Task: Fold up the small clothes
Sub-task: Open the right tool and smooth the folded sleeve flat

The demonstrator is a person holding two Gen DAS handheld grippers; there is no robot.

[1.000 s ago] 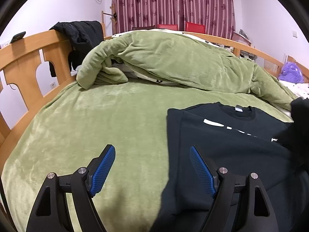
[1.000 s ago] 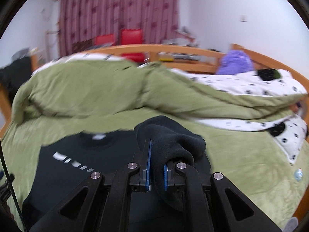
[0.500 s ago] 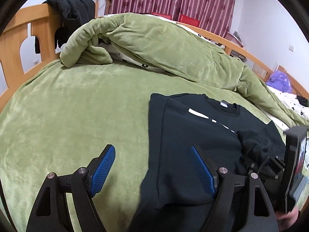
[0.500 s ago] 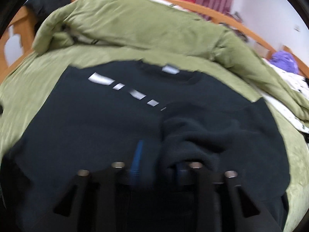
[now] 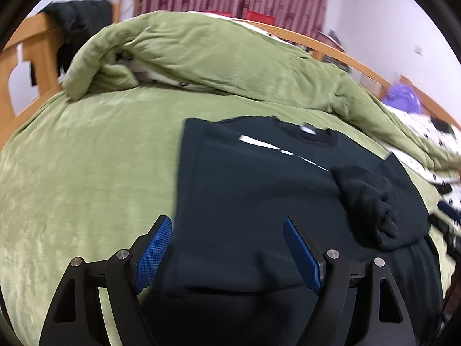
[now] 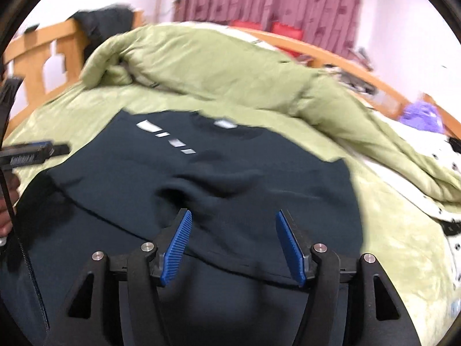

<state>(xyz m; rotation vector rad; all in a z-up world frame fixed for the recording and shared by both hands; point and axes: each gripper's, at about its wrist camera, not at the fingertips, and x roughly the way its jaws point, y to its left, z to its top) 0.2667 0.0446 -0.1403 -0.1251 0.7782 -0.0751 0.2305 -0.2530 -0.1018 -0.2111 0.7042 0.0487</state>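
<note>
Left wrist view shows a black sweatshirt (image 5: 259, 196) lying flat, front up, on the green blanket (image 5: 86, 173) that covers the bed. Its collar points toward the heaped green duvet (image 5: 216, 57) at the far side of the bed, and its hem is at the near edge, under the camera. The left gripper (image 5: 227, 248) hangs over the left part of the sweatshirt with its blue pads spread wide and nothing between them. One sleeve (image 5: 366, 199) is folded inward and lies in a thick bunch on the right half of the chest.

In the right wrist view the right gripper (image 6: 232, 245) is also wide open and empty, low over the lower middle of the sweatshirt (image 6: 201, 178), just before the wrinkled sleeve cloth (image 6: 184, 193). The left gripper (image 6: 34, 151) appears at the left border, near the left edge of the garment.

I judge that the sweatshirt is soft, rather thick and limp, light for its size, and not slippery on the fleecy blanket. It will sag and wrinkle when it is lifted at one point only. The good places to take hold seem to be the edges: the hem corners, the shoulder seam or the side seam, pinching both layers together. The bunched sleeve probably needs smoothing before the next fold, otherwise a lump stays inside.
</note>
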